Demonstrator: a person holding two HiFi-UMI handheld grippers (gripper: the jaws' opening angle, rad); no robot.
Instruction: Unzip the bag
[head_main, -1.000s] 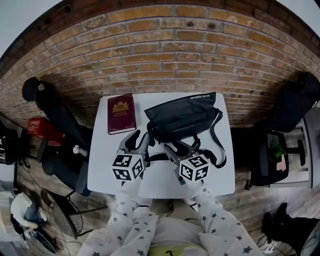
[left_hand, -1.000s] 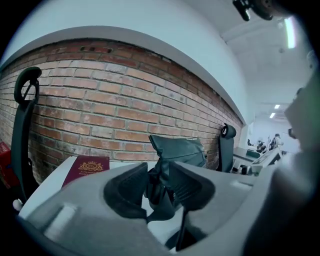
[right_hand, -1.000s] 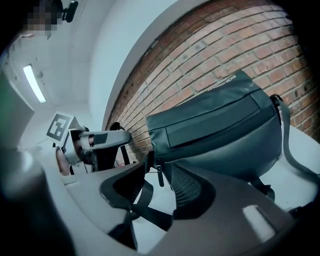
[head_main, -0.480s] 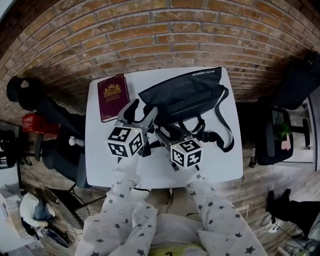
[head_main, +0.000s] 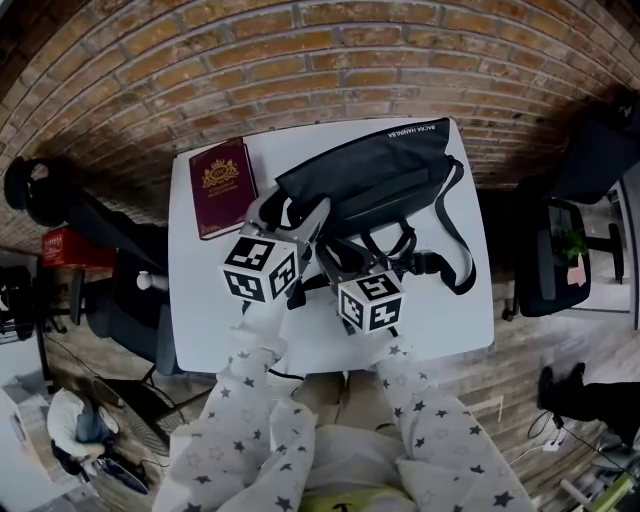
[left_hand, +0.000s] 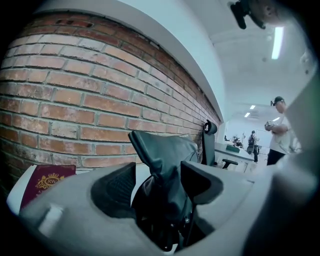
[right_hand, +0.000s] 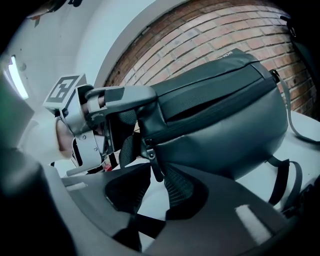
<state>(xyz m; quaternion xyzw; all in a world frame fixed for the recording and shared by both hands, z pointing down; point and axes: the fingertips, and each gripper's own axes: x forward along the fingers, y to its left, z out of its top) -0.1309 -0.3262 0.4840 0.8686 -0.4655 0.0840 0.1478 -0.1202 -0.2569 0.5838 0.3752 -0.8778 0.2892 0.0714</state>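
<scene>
One maroon book (head_main: 222, 187) is lying at the far left corner of the white counter (head_main: 440, 310), clear of the bag (head_main: 370, 180). Next over, the left hand-held gripper (head_main: 295, 212) is standing with its jaws wide apart around the bag's puckered left end (fabric is sitting between the pads, with a gap showing on one side). The black bag itself is lying across the far half of the counter, just right of the book, with its strap (head_main: 452, 240) trailing toward the right edge. At the bag's near-left corner, the right hand-held gripper (right_hand: 156, 175) is closing its jaws, and the zipper pull (right_hand: 153, 162) is hanging between them, not yet pinched.
</scene>
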